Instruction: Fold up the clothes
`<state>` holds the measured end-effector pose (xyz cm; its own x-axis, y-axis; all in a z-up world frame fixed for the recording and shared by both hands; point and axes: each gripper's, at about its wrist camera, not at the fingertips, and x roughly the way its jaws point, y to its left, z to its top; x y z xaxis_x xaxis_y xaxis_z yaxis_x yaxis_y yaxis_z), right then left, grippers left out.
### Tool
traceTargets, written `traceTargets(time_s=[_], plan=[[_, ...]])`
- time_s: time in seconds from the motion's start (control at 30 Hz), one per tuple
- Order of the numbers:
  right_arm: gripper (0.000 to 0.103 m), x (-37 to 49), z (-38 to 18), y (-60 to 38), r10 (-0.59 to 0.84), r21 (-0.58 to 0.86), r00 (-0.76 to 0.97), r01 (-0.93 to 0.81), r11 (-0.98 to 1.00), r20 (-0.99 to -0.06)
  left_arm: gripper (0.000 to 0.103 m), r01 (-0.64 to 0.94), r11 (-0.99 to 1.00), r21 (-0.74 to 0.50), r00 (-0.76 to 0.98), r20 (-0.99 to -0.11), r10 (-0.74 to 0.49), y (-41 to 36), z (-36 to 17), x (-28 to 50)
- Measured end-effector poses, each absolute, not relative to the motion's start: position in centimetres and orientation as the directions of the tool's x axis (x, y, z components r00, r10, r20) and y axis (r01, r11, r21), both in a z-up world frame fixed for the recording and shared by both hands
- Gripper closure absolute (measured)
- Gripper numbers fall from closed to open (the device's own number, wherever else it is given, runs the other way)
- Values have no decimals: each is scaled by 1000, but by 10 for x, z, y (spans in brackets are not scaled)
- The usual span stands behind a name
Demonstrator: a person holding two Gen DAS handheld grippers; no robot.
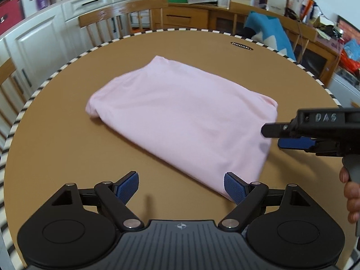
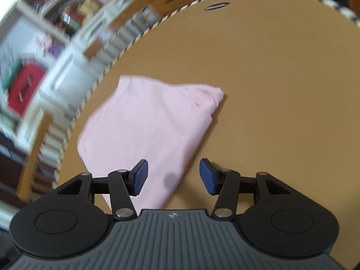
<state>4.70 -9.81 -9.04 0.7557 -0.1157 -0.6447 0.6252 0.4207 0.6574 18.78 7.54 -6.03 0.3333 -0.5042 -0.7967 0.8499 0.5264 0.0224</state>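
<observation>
A pale pink garment (image 1: 180, 117) lies folded into a compact bundle in the middle of the round brown table (image 1: 67, 148). It also shows in the right wrist view (image 2: 148, 130). My left gripper (image 1: 181, 187) is open and empty, hovering near the garment's near corner. My right gripper (image 2: 173, 176) is open and empty just above the garment's near edge. In the left wrist view the right gripper (image 1: 292, 135) comes in from the right beside the garment's right edge.
The table has a black-and-white striped rim (image 1: 56, 74) and a small black oval label (image 1: 241, 45) at the far side. Wooden chairs (image 1: 121, 20) stand around it. White cabinets (image 1: 45, 33) and cluttered sideboards (image 1: 225, 11) stand behind.
</observation>
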Motion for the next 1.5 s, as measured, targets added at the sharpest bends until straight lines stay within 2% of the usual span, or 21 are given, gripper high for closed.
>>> traceTargets(time_s=[0.1,0.33,0.53,0.63,0.73,0.8,0.9,0.93,0.97,1.03,1.07,1.1,1.2,1.3,1.5], plan=[[50,49,-98,-110,-98,713,773,620,328,-627,18,881,473,-6,285,-792,-540,72,-52,223],[49,45,-103,-106,-139,733,778,625,268,-612,18,901,411,-141,151,-786,-600,42,-42,350],[49,48,-101,-93,-218,734,757,652,190,-616,21,940,256,-227,-54,-837,-544,-30,-71,441],[48,58,-98,-87,-274,698,727,684,212,-630,22,948,185,-259,-139,-860,-491,-58,-87,459],[44,69,-98,-85,-319,678,710,700,224,-628,20,944,114,-308,-217,-845,-490,-70,-94,462],[40,75,-98,-84,-346,670,702,706,229,-623,21,908,62,-415,-346,-823,-451,-75,-98,460],[42,79,-98,-81,-365,669,684,718,191,-631,23,874,-4,-486,-444,-796,-412,-71,-105,447],[47,79,-98,-79,-353,672,686,717,184,-636,23,863,-26,-504,-471,-786,-399,-69,-107,443],[51,79,-99,-76,-334,678,692,713,178,-640,25,855,-32,-517,-486,-780,-393,-66,-109,440],[65,74,-102,-69,-315,696,704,701,158,-637,40,837,-9,-548,-509,-771,-383,-60,-116,439],[72,71,-105,-68,-315,706,702,698,124,-639,61,822,20,-570,-522,-766,-374,-58,-122,440],[93,68,-111,-70,-304,732,711,679,61,-634,82,805,50,-591,-536,-761,-365,-57,-128,442],[95,64,-127,-72,-282,792,750,607,-65,-598,82,747,94,-658,-590,-721,-363,-49,-140,443],[95,74,-105,-67,-322,723,686,691,9,-652,84,790,61,-610,-546,-746,-382,-44,-130,436],[96,71,-51,-73,-394,735,707,670,106,-588,84,787,-26,-617,-562,-699,-442,-50,-76,428]])
